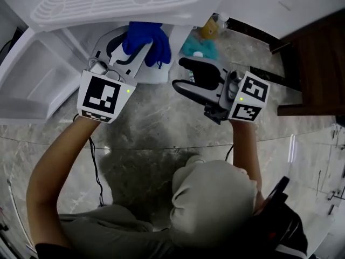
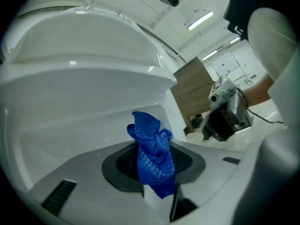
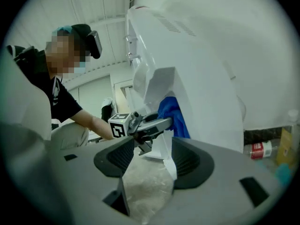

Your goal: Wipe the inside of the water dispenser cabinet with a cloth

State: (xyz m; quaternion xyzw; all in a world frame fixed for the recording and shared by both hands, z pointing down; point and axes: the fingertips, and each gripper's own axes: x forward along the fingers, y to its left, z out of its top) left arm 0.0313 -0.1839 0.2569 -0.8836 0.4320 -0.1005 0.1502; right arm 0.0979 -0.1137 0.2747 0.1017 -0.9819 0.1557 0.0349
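Observation:
A blue cloth [image 1: 145,41] is pinched in my left gripper [image 1: 135,51], whose jaws reach into the open lower cabinet [image 1: 156,73] of the white water dispenser [image 1: 108,4]. In the left gripper view the cloth [image 2: 151,149] stands bunched up between the jaws of this gripper [image 2: 159,198], in front of the cabinet's white inner wall [image 2: 70,121]. My right gripper [image 1: 181,75] hangs just right of the cabinet, open and empty. The right gripper view shows only floor between its jaws [image 3: 147,172], with the left gripper [image 3: 140,123] and the cloth [image 3: 172,116] beyond.
The cabinet's white door [image 1: 32,74] swings open at the left. A yellow bottle [image 1: 209,28] and a teal item [image 1: 198,47] stand on the marble floor right of the dispenser. A dark wooden unit [image 1: 312,63] is at the far right. A cable [image 1: 97,171] trails below my left arm.

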